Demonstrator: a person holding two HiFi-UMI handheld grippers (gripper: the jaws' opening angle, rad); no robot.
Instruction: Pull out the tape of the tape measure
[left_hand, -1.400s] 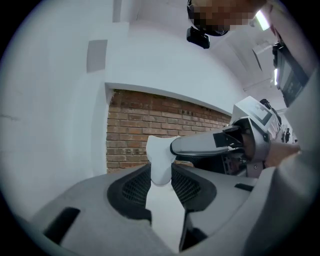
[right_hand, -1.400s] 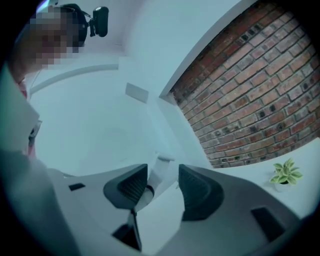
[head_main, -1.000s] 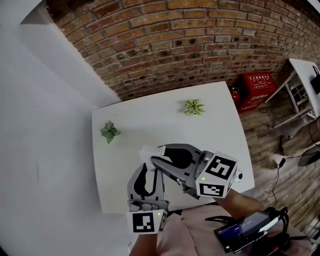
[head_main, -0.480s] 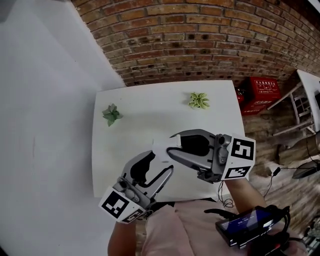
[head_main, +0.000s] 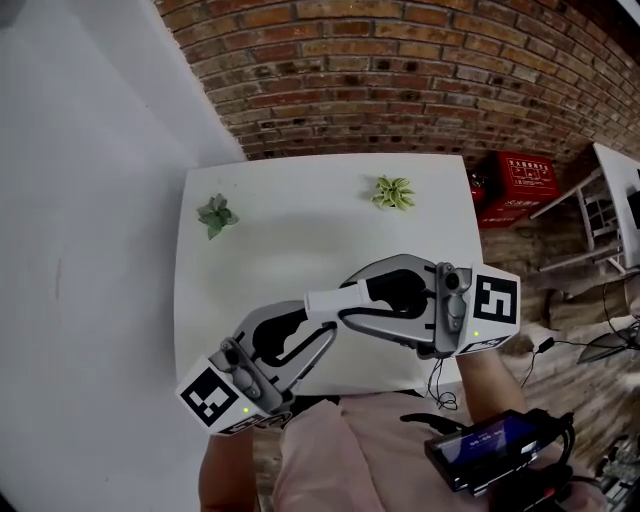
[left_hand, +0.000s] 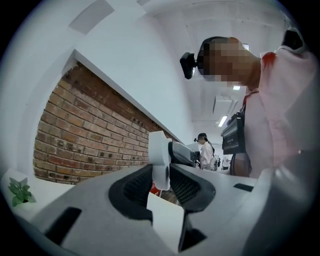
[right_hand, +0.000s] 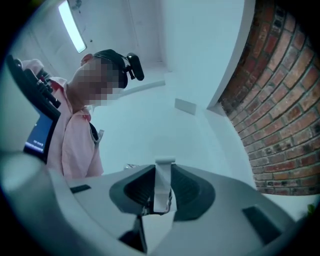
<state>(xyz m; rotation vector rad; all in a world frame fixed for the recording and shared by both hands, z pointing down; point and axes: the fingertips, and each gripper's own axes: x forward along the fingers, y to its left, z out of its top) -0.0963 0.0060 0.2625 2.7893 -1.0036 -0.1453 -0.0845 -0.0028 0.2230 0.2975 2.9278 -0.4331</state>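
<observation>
I am judging that the pulling is only starting: no free length of tape is showing between my two tools, so almost all is left. My left hand-held gripper (left_hand: 161, 175), coming from 7 o'clock, is closing its jaws on the white tape measure (left_hand: 159, 147), and I am holding it over the 6 o'clock edge of the tabletop (head_main: 300, 220). My right hand-held gripper (right_hand: 163, 191), coming from 3 o'clock, is pinching the thin tape (right_hand: 164, 169) with its jaws almost together.
</observation>
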